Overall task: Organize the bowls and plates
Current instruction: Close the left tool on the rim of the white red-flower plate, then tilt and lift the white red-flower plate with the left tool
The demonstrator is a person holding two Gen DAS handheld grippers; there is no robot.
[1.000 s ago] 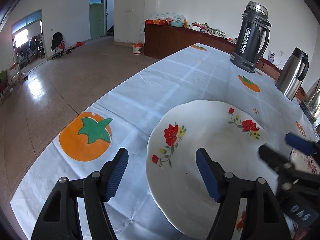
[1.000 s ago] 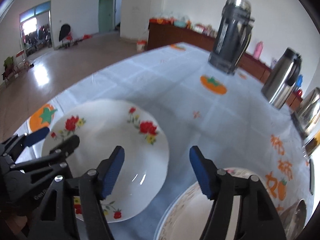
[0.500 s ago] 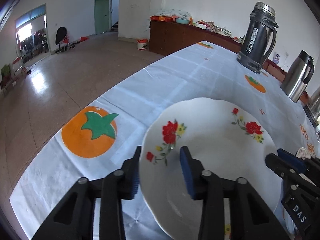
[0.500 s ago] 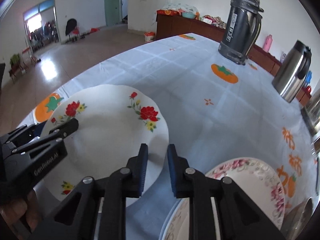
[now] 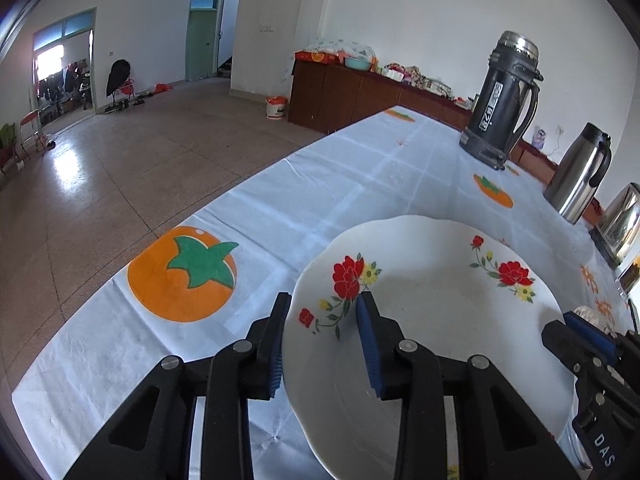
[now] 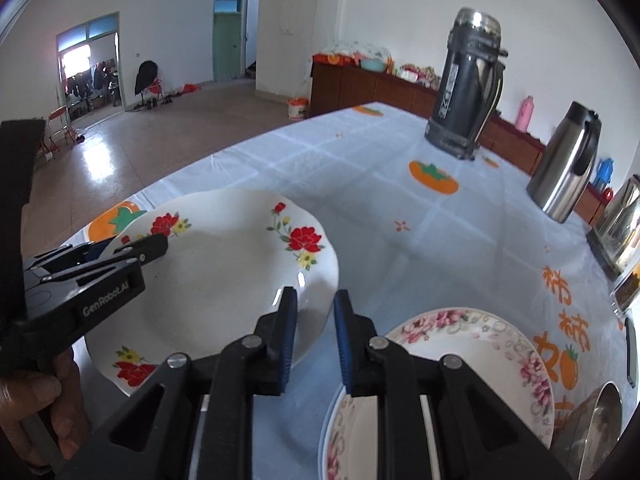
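The left tool (image 5: pixel 322 336) points forward and downward over the near edge of the tabletop (image 5: pixel 360 184), its two blue pads clamped on the left rim of the white plate with red flowers (image 5: pixel 432 320), one pad outside the rim and one on the inner face. The right tool (image 6: pixel 316 332) comes in from the opposite side at much the same downward slant and pinches the plate's right rim, its pads drawn close together with the thin edge between them. So the plate is gripped from both sides at once (its underside is hidden, so whether it rests on the cloth or hangs just clear of it cannot be told). In the right wrist view a bare hand (image 6: pixel 44 412) wraps the left tool's handle at the lower left of the frame.

Just beside the flowered plate, under the right tool, lies a plate with a pink floral border (image 6: pixel 460 368). Farther back on the persimmon-printed cloth stand a tall dark thermos (image 5: pixel 504 100) and a steel jug (image 5: pixel 580 172), well apart from the plates.
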